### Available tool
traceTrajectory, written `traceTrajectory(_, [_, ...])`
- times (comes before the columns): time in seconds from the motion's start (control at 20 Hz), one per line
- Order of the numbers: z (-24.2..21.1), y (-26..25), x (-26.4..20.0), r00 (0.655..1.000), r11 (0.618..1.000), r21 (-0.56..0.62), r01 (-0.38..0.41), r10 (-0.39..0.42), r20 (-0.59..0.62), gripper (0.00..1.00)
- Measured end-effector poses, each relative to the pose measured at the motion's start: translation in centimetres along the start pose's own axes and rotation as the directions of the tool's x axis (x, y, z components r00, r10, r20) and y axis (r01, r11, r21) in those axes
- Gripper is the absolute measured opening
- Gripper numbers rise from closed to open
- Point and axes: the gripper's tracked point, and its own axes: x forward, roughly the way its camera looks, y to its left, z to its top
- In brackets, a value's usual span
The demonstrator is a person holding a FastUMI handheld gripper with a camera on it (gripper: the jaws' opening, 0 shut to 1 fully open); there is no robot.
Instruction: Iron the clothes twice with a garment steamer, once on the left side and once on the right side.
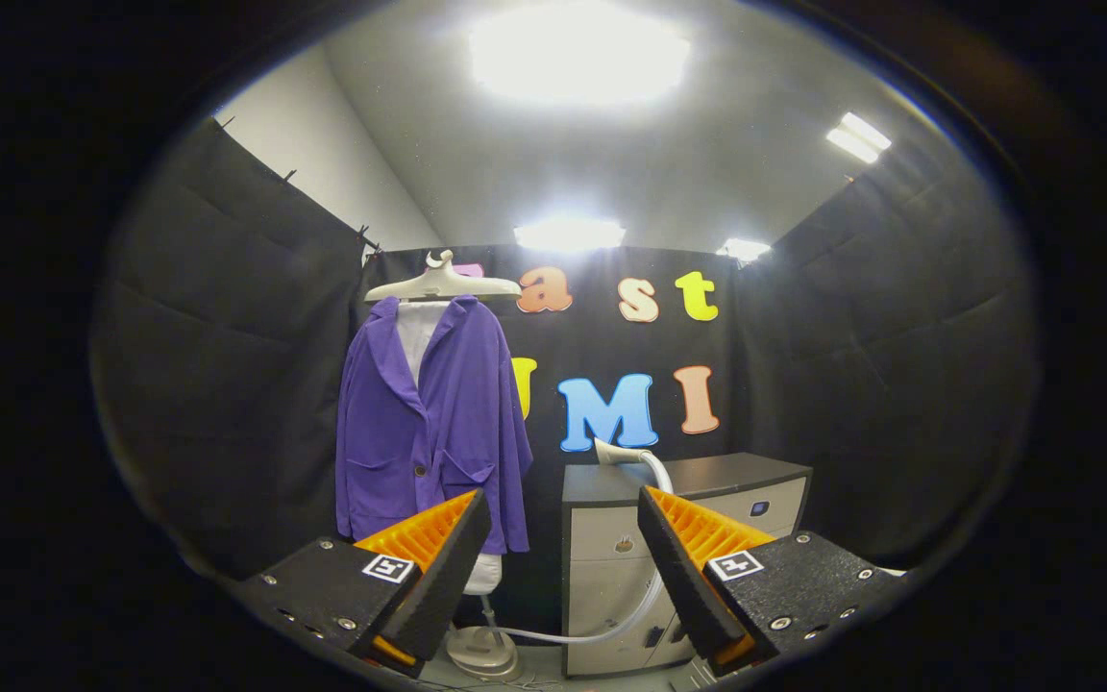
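Steamer work looks unstarted; the claw (563, 567) stands wide open and holds nothing; beyond its fingers the hose (602, 630) loops from the base (483, 652) on the floor up to the steamer head (619, 452), which seems to rest on the cabinet (698, 481); left of that, the jacket (430, 423) hangs on its hanger (442, 281); both passes remain.

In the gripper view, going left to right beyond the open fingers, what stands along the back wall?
Purple jacket on its hanger → steamer head lying on top of the cabinet → cabinet. The gripper is open, fingers holding nothing.
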Motion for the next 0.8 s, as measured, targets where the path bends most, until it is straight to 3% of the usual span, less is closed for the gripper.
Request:
traceTrajectory(0.4, [2.4, -1.5, 7.5, 0.998, 0.998, 0.001, -0.064, 0.064, 0.027, 0.95])
traceTrajectory(0.8, [2.6, -4.6, 16.2, 0.996, 0.995, -0.042, -0.091, 0.09, -0.024, 0.95])
